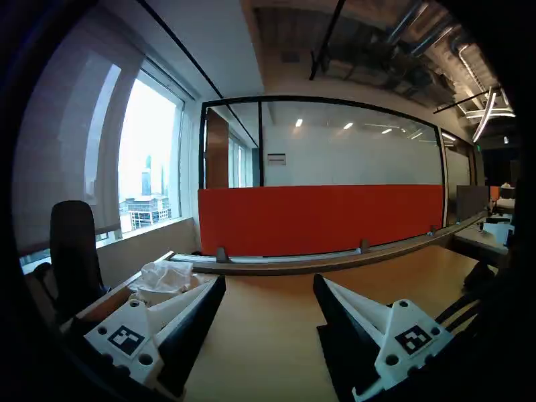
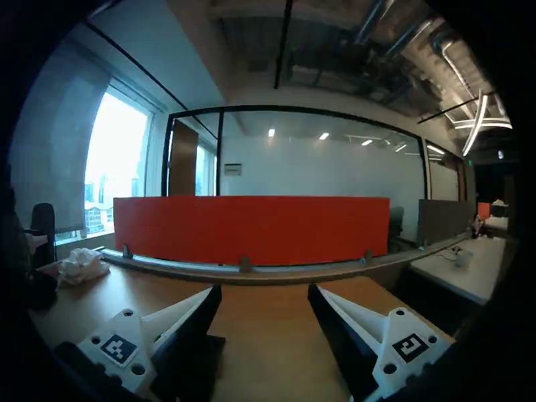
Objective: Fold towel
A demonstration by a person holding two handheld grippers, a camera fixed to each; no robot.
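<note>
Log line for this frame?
phase: pre-grasp | left tongs: open, empty | right tongs: open, empty | towel: crumpled on desk, untouched

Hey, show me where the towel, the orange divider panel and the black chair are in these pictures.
towel [image 1: 163, 277], left gripper view, middle of the crumpled white heap.
orange divider panel [image 1: 321, 218], left gripper view, centre of its face.
black chair [image 1: 72, 244], left gripper view, its backrest.

Left claw [image 1: 268, 278] spread wide, held level, right claw [image 2: 263, 288] spread wide, held level
</note>
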